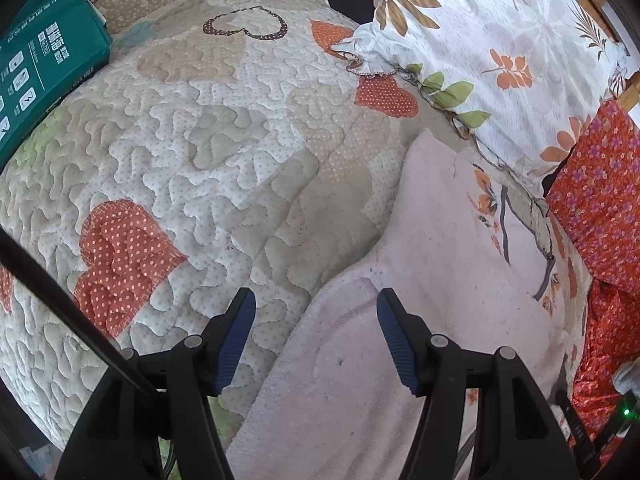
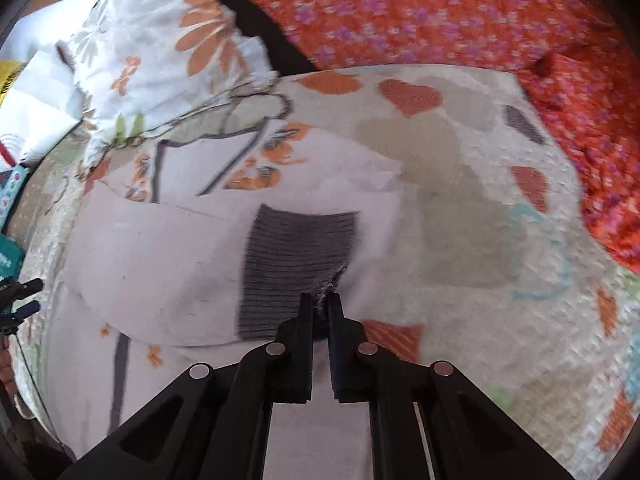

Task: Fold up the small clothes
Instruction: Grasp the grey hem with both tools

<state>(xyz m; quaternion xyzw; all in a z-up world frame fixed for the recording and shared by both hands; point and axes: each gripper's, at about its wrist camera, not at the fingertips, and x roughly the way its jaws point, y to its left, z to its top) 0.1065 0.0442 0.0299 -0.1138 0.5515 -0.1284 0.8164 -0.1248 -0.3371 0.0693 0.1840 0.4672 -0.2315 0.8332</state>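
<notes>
Pale pink garment point(image 2: 160, 248) lies flat on the quilt point(image 1: 200, 152), its grey ribbed cuff point(image 2: 296, 260) pinched at the corner by the closed right gripper point(image 2: 320, 308); left gripper point(image 1: 316, 312) hangs spread, empty, over the garment's opposite edge.

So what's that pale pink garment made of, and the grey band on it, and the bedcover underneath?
Pale pink garment: looks like soft fleece or brushed knit; matte, fuzzy nap.
Grey band: ribbed knit, probably a cuff; parallel ridges show, with a frayed corner pinched in the right claw.
Bedcover: quilted fabric, likely cotton; puffy stitched squiggles and dotted heart patches.
</notes>
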